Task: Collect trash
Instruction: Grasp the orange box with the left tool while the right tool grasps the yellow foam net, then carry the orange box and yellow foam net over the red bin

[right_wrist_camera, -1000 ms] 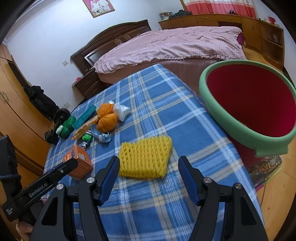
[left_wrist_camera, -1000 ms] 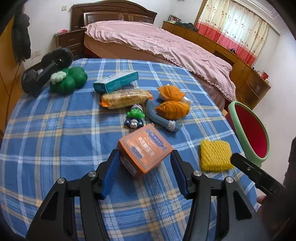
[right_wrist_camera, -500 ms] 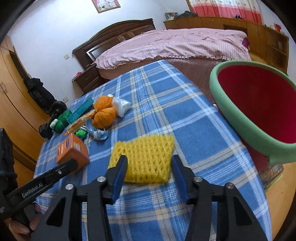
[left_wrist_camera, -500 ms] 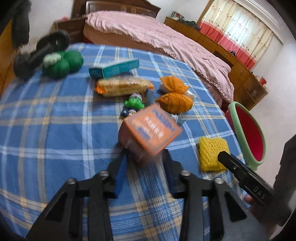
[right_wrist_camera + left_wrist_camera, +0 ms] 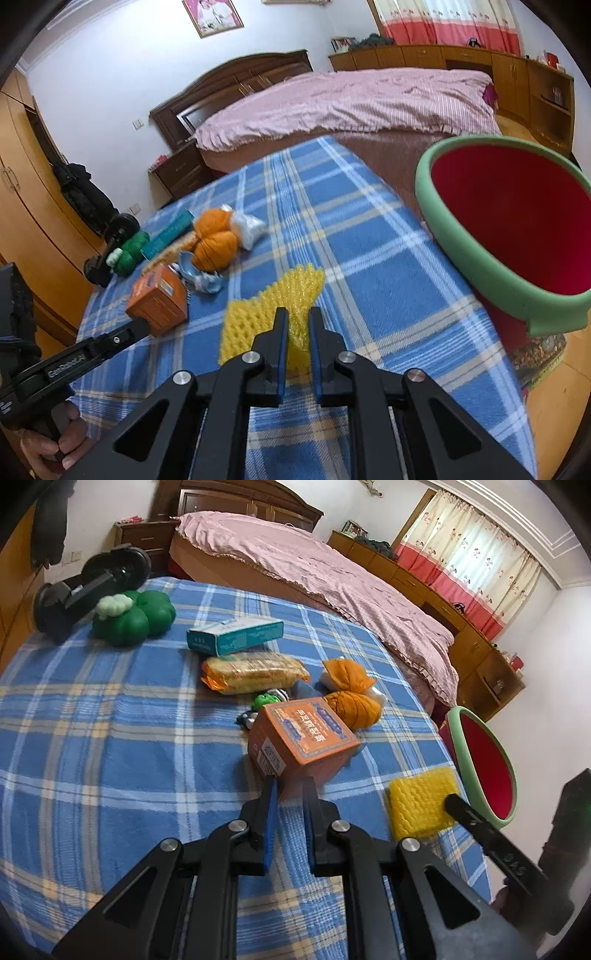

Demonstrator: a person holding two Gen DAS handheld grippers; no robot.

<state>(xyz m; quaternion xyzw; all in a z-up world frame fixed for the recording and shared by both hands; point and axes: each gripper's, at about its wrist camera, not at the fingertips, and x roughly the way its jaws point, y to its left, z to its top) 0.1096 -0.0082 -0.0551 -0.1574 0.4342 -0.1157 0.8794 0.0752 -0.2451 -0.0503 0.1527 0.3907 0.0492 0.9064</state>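
Both tools are clamped on trash: the left tool (image 5: 290,788) holds the orange box (image 5: 301,734), the right tool (image 5: 295,325) pinches the yellow foam net (image 5: 273,299), nearer the red bin (image 5: 513,229) beyond the desk's right edge.

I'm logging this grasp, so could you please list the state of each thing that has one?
Left tool: shut on orange box, lifted and tilted.
Right tool: shut on yellow foam net, bunched up.
Red bin: open; no trash visible inside.
Teal box: lying flat.

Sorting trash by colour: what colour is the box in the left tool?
Orange box, blue-printed top; clearest in left wrist view.
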